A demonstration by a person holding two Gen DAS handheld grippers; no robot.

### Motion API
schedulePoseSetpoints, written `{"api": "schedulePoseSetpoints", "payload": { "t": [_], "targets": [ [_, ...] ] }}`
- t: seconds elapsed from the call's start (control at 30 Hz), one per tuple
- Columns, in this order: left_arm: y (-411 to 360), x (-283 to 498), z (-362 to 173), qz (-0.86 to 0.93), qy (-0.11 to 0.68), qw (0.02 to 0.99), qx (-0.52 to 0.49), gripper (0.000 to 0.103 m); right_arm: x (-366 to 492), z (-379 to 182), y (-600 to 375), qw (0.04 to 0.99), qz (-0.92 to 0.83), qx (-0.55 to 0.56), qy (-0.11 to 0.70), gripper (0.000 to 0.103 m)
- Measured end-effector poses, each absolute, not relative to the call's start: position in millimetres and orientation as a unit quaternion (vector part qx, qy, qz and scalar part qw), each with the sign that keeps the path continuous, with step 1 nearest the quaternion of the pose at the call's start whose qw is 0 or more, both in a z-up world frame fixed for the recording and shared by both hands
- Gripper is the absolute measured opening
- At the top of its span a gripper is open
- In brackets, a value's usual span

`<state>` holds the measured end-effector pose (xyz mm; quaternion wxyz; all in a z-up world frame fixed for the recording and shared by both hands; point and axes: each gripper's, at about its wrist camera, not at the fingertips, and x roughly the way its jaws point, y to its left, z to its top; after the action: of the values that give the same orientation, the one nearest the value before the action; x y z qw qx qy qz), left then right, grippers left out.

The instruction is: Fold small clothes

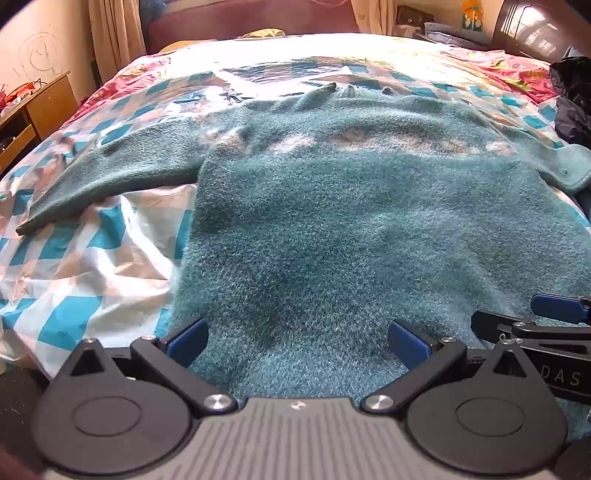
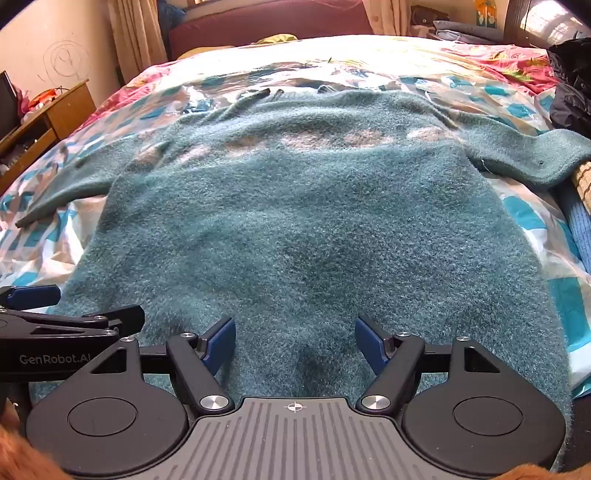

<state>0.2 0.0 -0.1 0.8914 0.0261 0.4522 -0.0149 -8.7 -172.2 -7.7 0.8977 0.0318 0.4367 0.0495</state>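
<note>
A fuzzy teal sweater (image 1: 332, 206) lies flat on the bed, neck at the far end, both sleeves spread outward. Its left sleeve (image 1: 110, 177) slants down toward the bed's left side; the right sleeve (image 2: 528, 155) reaches the right edge. My left gripper (image 1: 297, 341) hovers open over the near hem, left of centre, with fabric beneath the gap and nothing pinched. My right gripper (image 2: 295, 343) stands open over the hem further right, its jaws narrower. Each gripper shows in the other's view: the right gripper (image 1: 554, 317) and the left gripper (image 2: 55, 321).
The bed carries a blue-and-white checked sheet (image 1: 92, 266) over a pink flowered quilt (image 1: 517, 70). A wooden desk (image 1: 40, 107) stands at the left. Dark clothes (image 2: 570, 88) are piled at the right edge, and a maroon headboard (image 1: 251, 18) closes the far end.
</note>
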Motion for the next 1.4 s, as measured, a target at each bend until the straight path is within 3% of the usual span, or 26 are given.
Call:
{"api": "schedulePoseSetpoints", "payload": {
  "t": [1.4],
  "targets": [
    [-3.7,0.1,2.9,-0.005,0.436,0.899,0.045,0.103,-6.9,-8.5,-169.5,0.898,0.044,0.028,0.437,0.073]
  ]
}}
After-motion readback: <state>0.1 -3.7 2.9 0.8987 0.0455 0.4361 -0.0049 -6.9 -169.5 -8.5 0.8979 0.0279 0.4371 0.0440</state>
